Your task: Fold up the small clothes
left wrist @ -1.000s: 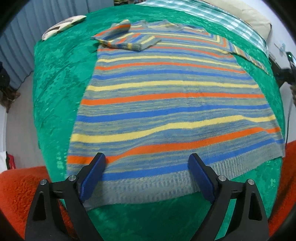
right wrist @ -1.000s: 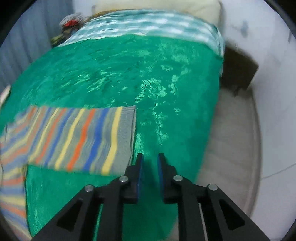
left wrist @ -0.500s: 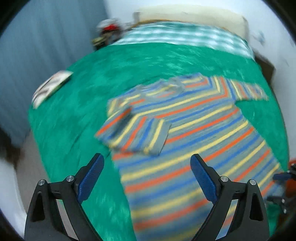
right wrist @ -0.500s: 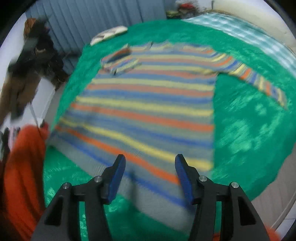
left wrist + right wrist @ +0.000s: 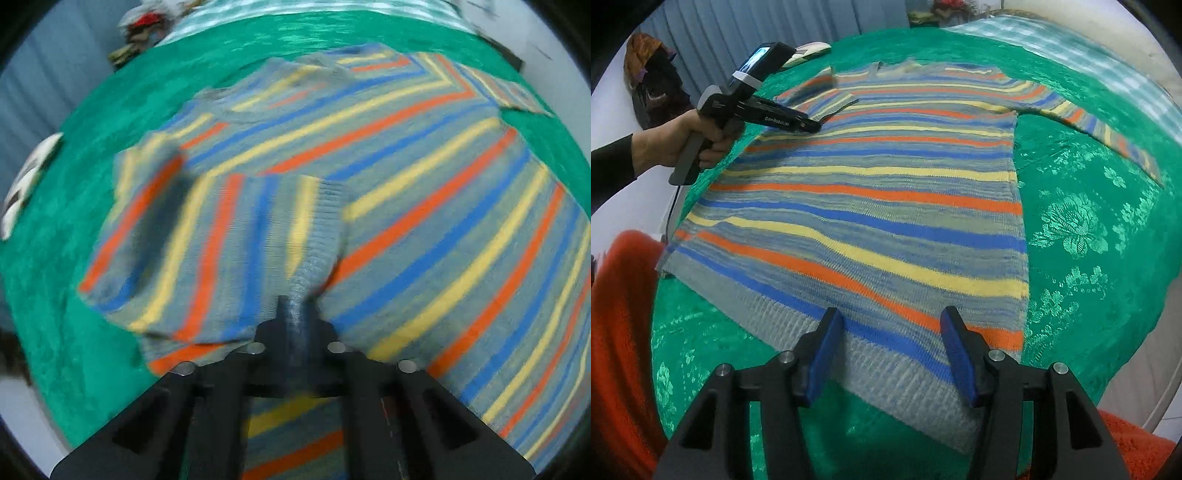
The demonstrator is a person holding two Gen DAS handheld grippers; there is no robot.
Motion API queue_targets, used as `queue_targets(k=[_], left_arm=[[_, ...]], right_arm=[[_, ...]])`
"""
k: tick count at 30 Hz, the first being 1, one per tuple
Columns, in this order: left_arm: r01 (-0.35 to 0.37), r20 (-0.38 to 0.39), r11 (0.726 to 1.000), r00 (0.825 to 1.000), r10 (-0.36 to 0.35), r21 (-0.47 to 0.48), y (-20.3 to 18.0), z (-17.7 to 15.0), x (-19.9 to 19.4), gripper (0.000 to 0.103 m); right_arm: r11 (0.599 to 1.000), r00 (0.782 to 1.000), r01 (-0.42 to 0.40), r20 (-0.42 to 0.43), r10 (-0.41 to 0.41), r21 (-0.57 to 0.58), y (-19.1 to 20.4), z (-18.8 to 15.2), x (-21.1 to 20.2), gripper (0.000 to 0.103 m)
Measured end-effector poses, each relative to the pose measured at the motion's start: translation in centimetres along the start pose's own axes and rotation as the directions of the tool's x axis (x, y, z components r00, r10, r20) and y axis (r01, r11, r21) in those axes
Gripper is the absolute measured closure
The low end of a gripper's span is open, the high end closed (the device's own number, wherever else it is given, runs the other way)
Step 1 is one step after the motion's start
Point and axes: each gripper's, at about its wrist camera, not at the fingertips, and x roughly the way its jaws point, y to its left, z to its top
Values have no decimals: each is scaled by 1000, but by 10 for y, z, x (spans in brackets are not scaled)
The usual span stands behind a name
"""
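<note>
In the left wrist view the left gripper (image 5: pixel 295 314) sits at the lower centre of the frame with its black fingers pressed together, pinching the grey ribbed cuff (image 5: pixel 317 243) of the folded-in sleeve (image 5: pixel 207 243). That sleeve lies across the chest of the striped knitted sweater (image 5: pixel 424 206), a grey knit with orange, yellow and blue bands, which fills the middle and right of the frame. The picture is blurred, so the exact bite on the cuff is hard to read. Around the sweater spreads the green floral bedspread (image 5: pixel 66 302).

In the right wrist view the right gripper (image 5: pixel 892 347) stands at the lower centre, its blue-padded fingers (image 5: pixel 823 354) spread apart over the sweater's grey ribbed hem (image 5: pixel 886 376), with nothing pinched between them; whether the tips touch the knit I cannot tell. Its jaws have just been opening. The sweater (image 5: pixel 886 192) lies flat on the bedspread (image 5: pixel 1089 240), filling the centre of the frame, its other sleeve (image 5: pixel 1108 129) stretched out toward the upper right. At upper left a person's hand (image 5: pixel 679 144) in a dark cuff holds the left gripper (image 5: pixel 812 127) against the folded sleeve. Orange fleece fabric (image 5: pixel 617 332) fills the lower left edge.
</note>
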Motion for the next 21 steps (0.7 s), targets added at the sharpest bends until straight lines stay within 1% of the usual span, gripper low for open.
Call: queue_targets(k=[1, 2, 3, 4, 5, 6, 7, 8, 9, 10, 11, 12, 13, 15, 18, 21], left_arm=[[18, 25, 998, 1000, -16, -55, 10, -1, -9, 100], [40, 78, 988, 997, -29, -146, 29, -1, -24, 100], [64, 123, 971, 992, -37, -228, 48, -3, -37, 100], [96, 182, 929, 983, -31, -358, 79, -9, -55, 100], [118, 224, 874, 974, -11, -471, 110, -18, -69, 100], [127, 251, 802, 968, 29, -583, 143, -31, -81, 100], [121, 253, 748, 965, 65, -652, 164, -41, -86, 100], [98, 236, 682, 965, 111, -725, 189, -54, -88, 100], [49, 184, 602, 969, 165, -797, 218, -71, -86, 100], [20, 146, 564, 973, 179, -825, 231, -81, -82, 100], [-10, 107, 536, 976, 187, -844, 241, -90, -75, 101], [-47, 65, 517, 978, 197, -855, 248, -98, -68, 101], [-89, 23, 507, 977, 211, -857, 252, -107, -61, 101], [-137, -17, 498, 971, 238, -856, 254, -120, -56, 101], [-143, -21, 476, 967, 252, -868, 255, -132, -59, 101], [-144, -12, 472, 963, 271, -870, 260, -134, -67, 101]], right_arm=[[1000, 1000, -3, 0, 3, 2, -1, 0, 1, 47], [1000, 1000, -6, 2, 6, 8, -1, 0, 1, 47], [1000, 1000, -10, 3, 10, 14, -2, 0, 1, 47], [1000, 1000, -13, 5, 13, 17, -2, -1, 1, 47], [1000, 1000, -14, 7, 14, 17, -2, -1, 0, 47], [1000, 1000, -12, 9, 12, 13, -2, -1, 0, 47], [1000, 1000, -9, 9, 9, 8, -2, 0, 1, 47], [1000, 1000, -2, 11, 2, -3, -1, -1, 2, 47], [1000, 1000, 3, 11, -3, -9, 1, -1, 2, 47], [1000, 1000, 8, 11, -8, -16, 2, -2, 3, 46], [1000, 1000, 11, 10, -11, -20, 3, -2, 4, 45], [1000, 1000, 12, 9, -11, -20, 3, -2, 5, 45], [1000, 1000, 10, 8, -10, -16, 3, -1, 5, 45], [1000, 1000, 8, 7, -8, -7, 3, 0, 7, 44], [1000, 1000, 17, 5, -17, -12, 5, 0, 8, 43], [999, 1000, 27, 5, -27, -24, 7, 0, 11, 41]])
